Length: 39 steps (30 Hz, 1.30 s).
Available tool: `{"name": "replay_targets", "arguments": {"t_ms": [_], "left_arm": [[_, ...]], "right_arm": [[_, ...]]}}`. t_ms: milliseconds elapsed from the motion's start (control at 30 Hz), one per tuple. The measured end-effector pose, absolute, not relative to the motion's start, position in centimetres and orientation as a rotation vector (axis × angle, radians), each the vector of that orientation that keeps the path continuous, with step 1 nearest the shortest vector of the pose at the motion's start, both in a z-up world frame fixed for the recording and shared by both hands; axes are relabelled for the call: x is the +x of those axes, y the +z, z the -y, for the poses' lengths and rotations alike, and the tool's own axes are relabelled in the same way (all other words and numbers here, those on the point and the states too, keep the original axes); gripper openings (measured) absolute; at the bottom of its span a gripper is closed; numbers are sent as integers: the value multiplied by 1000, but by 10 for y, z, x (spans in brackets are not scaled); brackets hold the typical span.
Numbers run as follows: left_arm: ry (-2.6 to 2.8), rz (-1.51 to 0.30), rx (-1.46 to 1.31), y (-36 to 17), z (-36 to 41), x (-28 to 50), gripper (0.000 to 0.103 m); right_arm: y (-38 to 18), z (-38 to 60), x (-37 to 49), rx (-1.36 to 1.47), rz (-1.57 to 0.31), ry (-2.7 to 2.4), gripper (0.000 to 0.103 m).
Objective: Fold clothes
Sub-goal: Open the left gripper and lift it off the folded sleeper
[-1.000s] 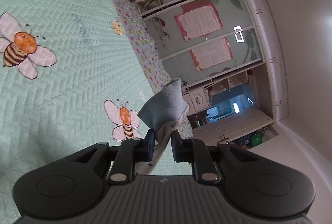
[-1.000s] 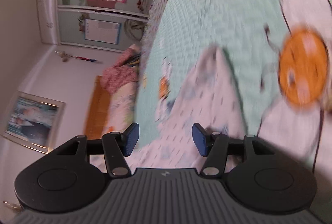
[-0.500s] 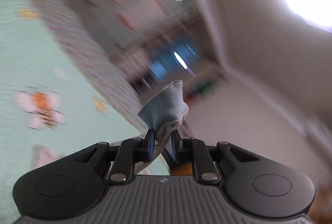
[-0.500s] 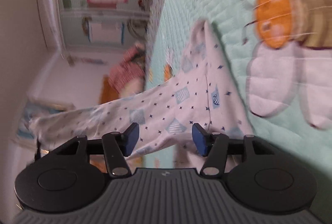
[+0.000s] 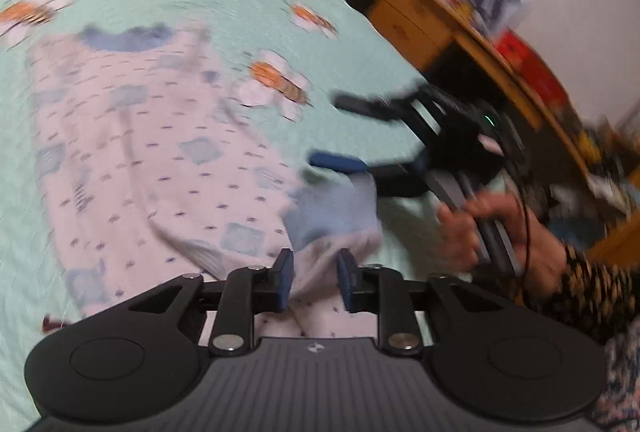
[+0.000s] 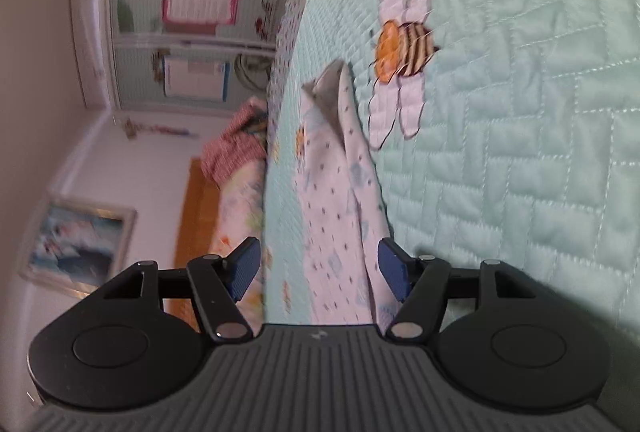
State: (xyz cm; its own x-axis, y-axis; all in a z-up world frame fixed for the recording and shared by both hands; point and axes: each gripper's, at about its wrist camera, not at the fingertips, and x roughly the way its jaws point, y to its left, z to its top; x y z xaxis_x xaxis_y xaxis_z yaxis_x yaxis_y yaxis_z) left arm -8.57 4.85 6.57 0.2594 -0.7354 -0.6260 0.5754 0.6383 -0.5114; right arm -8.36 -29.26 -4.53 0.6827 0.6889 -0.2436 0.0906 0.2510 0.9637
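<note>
Now the white cotton garment printed with small blue squares and dots point(image 5: 160, 151) lies spread on the mint-green quilted bedspread point(image 5: 180, 3) of the bed, filling the left and centre of the left wrist view; its blue neckline sits at the upper left, a pale blue cuff at centre.

Left claw point(image 5: 314, 278): its jaws have just been opening and stand partly apart, with the sleeve fabric lying loosely between the pads rather than pinched. Right claw point(image 6: 318, 270): its jaws have also just opened wider, and the garment runs between them without being pressed.

To do this step well, I would judge that both claws should let the cloth settle flat, then back away low and straight, so that the fresh fold is not dragged open. Smoothing the ridge that runs up the middle of the right wrist view would help.

Counted: one garment, two claws, one visible hand point(image 5: 500, 232), four embroidered bees in the left wrist view.
</note>
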Motion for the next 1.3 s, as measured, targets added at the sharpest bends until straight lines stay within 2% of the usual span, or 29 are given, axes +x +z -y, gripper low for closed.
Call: {"name": "replay_targets", "arguments": {"t_ms": [100,200,400,567,700,833,900,933,967,1000,1033,1067,1133,1167,1300], "left_arm": [[-806,-872,-322,73,-71,-84,57],[-727,-787,-510,79,-99,-84,61],[-652,-744,-588,80,-108,-90,62],[-641,-753,-502,75,-78,-84,62],[-642,-737,-487,61,-62,-66,62],[-671,-824,-460,39,-46,-51,62],[-666,-929,-423,22,-40,-49,62],[-658,-957,-414,14,-41,-51,61],[-661,-946,-425,10,-45,-55,61],[-665,-931,-450,9,-50,-57,61],[-666,-933,-477,8,-55,-58,61],[-663,-936,-508,8,-60,-58,61],[-649,-938,-561,7,-69,-57,61],[-642,-939,-573,8,-71,-57,61],[-631,-931,-578,17,-73,-60,62]], "right_arm": [[-38,283,-89,1176,-768,490,67],[-38,275,-96,1107,-782,519,67],[-23,273,-80,1096,-709,544,67],[16,266,-19,936,-613,562,67],[34,259,36,925,-554,546,67],[19,255,83,1004,-583,541,67],[-9,253,101,1037,-689,483,66],[-24,254,105,1040,-743,423,65],[-35,256,105,1040,-767,395,56],[-46,258,106,1041,-791,367,39],[-54,261,105,1049,-805,352,39],[-54,265,104,1076,-794,366,40],[-52,272,98,1136,-745,389,54],[-48,276,94,1161,-713,401,57],[-30,288,82,1209,-618,433,59]]}}
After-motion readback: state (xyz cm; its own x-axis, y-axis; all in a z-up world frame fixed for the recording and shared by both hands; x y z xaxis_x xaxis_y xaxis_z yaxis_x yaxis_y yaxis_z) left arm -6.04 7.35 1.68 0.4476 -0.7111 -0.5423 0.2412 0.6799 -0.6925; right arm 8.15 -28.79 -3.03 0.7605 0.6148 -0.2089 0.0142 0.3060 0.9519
